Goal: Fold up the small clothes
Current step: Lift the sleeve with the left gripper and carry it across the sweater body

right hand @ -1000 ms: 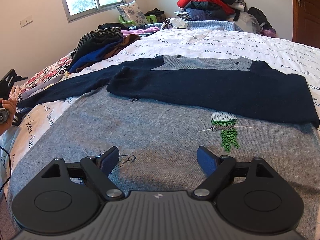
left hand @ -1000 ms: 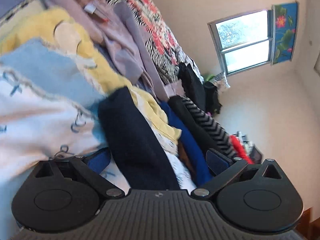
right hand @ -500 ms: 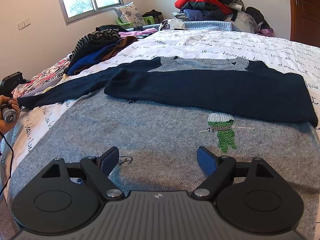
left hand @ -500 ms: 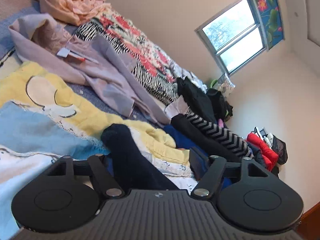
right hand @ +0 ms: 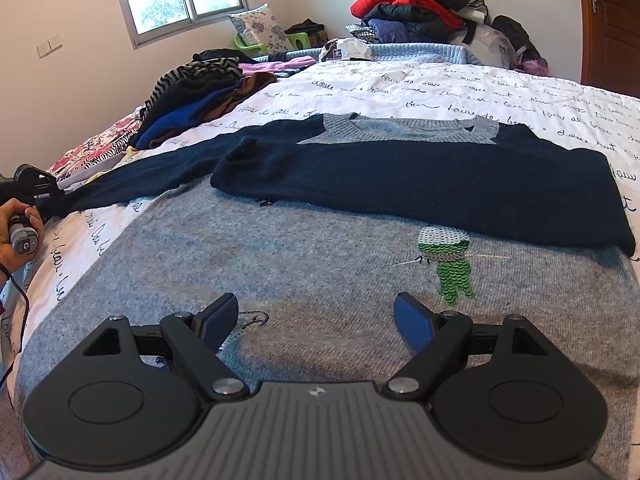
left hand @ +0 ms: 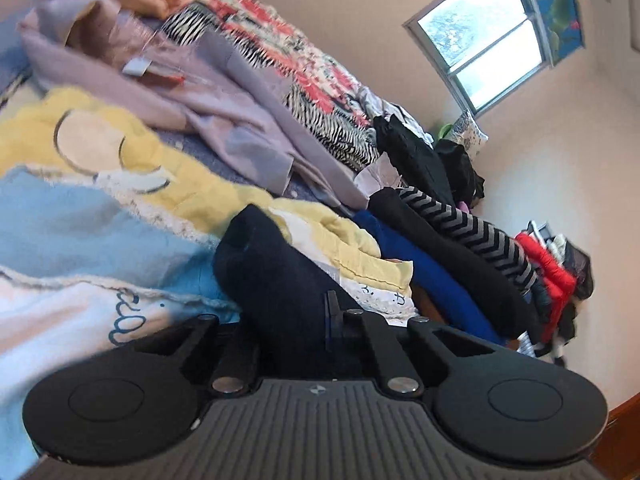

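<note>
A grey sweater (right hand: 320, 280) with navy sleeves and a green sequin figure lies flat on the bed. One navy sleeve (right hand: 460, 196) is folded across its chest. The other navy sleeve (right hand: 160, 172) stretches out to the left edge. My left gripper (left hand: 292, 332) is shut on that sleeve's cuff (left hand: 272, 264); it also shows in the right wrist view (right hand: 44, 196). My right gripper (right hand: 316, 320) is open and empty, low over the sweater's grey hem.
The white quilt with script (right hand: 440, 92) covers the bed. A pile of dark, striped and blue clothes (right hand: 200, 96) lies at the left edge. Yellow and blue fabric (left hand: 100, 184) and lilac clothes (left hand: 192, 92) lie beyond the cuff. Heaped clothes (right hand: 412, 8) sit past the bed's far end.
My left gripper's fingers have closed from open onto the navy sleeve cuff. The right gripper has stayed open in the same place over the hem.
</note>
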The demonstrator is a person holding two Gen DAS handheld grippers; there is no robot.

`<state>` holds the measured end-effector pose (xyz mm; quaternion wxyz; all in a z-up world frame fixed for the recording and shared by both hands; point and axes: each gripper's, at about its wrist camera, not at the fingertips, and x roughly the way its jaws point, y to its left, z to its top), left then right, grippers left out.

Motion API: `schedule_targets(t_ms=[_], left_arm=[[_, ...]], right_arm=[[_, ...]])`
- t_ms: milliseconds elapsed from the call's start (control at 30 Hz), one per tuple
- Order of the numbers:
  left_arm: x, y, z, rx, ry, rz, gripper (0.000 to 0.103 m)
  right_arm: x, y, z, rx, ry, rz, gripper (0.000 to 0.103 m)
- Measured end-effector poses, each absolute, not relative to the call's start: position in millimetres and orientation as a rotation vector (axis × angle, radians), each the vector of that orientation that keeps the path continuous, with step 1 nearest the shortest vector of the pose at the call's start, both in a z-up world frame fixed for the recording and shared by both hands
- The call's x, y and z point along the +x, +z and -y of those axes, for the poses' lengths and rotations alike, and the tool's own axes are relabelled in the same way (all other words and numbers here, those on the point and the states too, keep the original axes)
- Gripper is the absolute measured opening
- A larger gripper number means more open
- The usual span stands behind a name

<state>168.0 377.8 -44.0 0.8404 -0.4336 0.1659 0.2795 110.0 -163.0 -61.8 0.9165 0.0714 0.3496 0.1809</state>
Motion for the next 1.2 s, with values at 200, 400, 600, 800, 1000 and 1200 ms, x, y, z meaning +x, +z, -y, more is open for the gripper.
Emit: schedule_targets(t_ms=[200, 400, 600, 800, 1000, 1200], left_arm=[[174.2, -14.7, -345.8, -0.68, 0.603, -0.342, 0.009], [186.8, 16.4, -304.6, -0.49, 0.562, -0.331, 0.009], [197.7, 33.3, -259.4, -0.364, 0.511, -0.326, 0.009], [203.9, 47.0, -213.7, -0.277, 0.442, -0.338, 0.009], [205.1, 53.4, -169.3, -0.223, 0.365, -0.36, 0.009], [205.6, 58.5, -129.7, -0.182, 0.289, -0.387, 0.009]], right_arm=[[109.6, -55.3, 170.8, 0.161, 0.353, -0.698, 0.086], [108.5, -52.5, 181.4, 0.185, 0.33, -0.686, 0.086], [103.0, -49.2, 189.8, 0.195, 0.32, -0.675, 0.086], [100.1, -47.1, 200.7, 0.21, 0.3, -0.664, 0.086], [96.3, -48.0, 213.2, 0.234, 0.275, -0.655, 0.085], [90.6, -50.0, 223.9, 0.255, 0.263, -0.651, 0.086]])
